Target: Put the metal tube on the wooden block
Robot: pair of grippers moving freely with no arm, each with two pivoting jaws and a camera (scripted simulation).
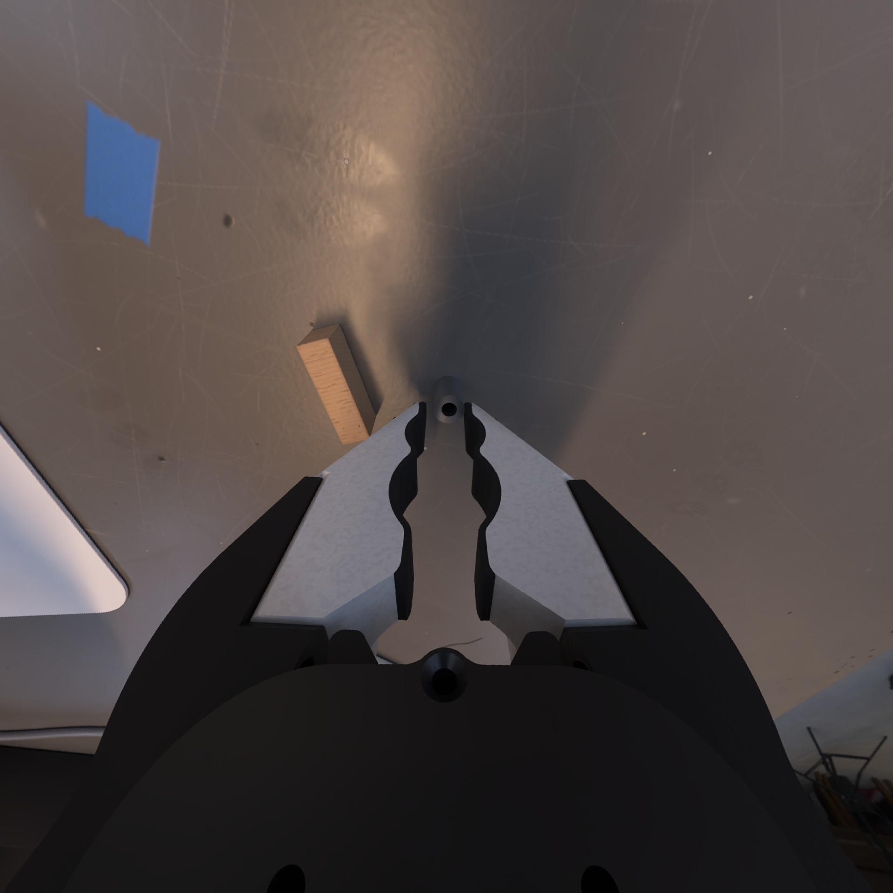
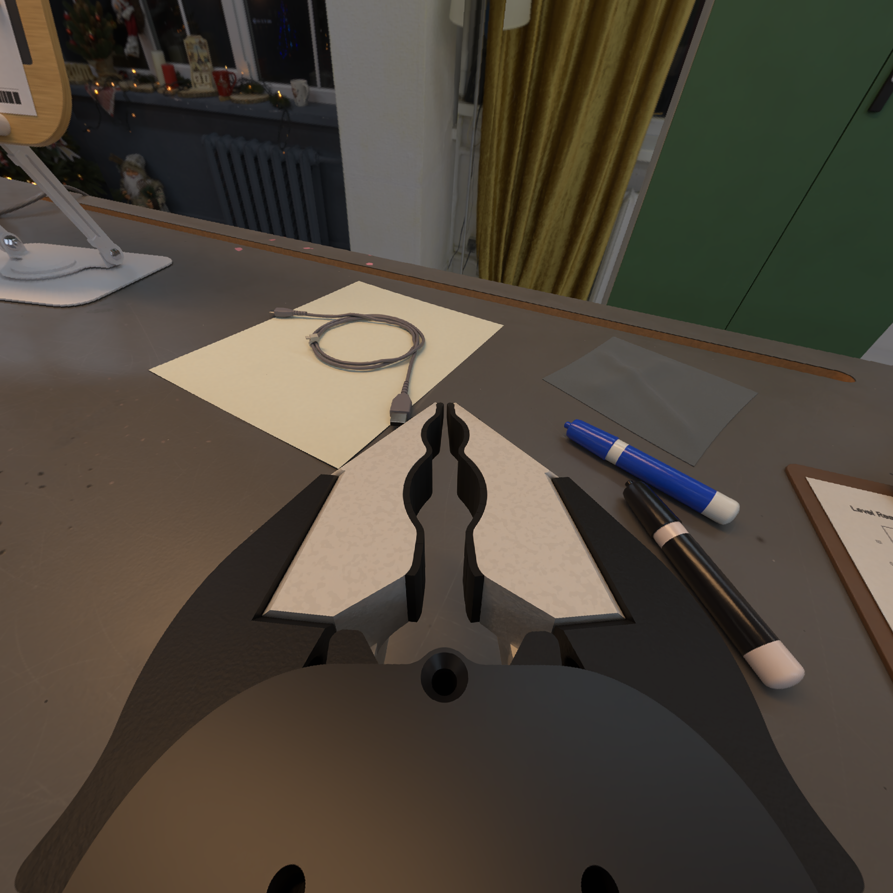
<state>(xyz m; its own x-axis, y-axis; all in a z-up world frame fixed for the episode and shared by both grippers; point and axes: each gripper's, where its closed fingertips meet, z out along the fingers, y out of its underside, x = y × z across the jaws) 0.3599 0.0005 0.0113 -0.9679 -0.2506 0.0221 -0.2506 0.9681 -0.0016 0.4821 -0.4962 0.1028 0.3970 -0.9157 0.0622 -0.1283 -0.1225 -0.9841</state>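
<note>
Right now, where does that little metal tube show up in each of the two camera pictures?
Left wrist view: the metal tube sits at the centre, between the left gripper fingertips, just right of the wooden block.
Right wrist view: not in it.
Shared landmark: the grey table, and perhaps the white stand base.

The surface [image 1: 628, 217] is a scuffed grey-brown top, crossed by fine scratches and small specks. On it in the left wrist view lie a wooden block [image 1: 335, 385], flat and slanted, and a torn piece of blue tape [image 1: 120, 172] well apart from it. In the right wrist view it carries a cream paper sheet [image 2: 270, 381], a grey sheet [image 2: 652, 396], a blue marker [image 2: 650, 471] beside a black marker [image 2: 710, 580], a clipboard [image 2: 831, 531] at the right edge, and a white stand base [image 2: 72, 275].
</note>
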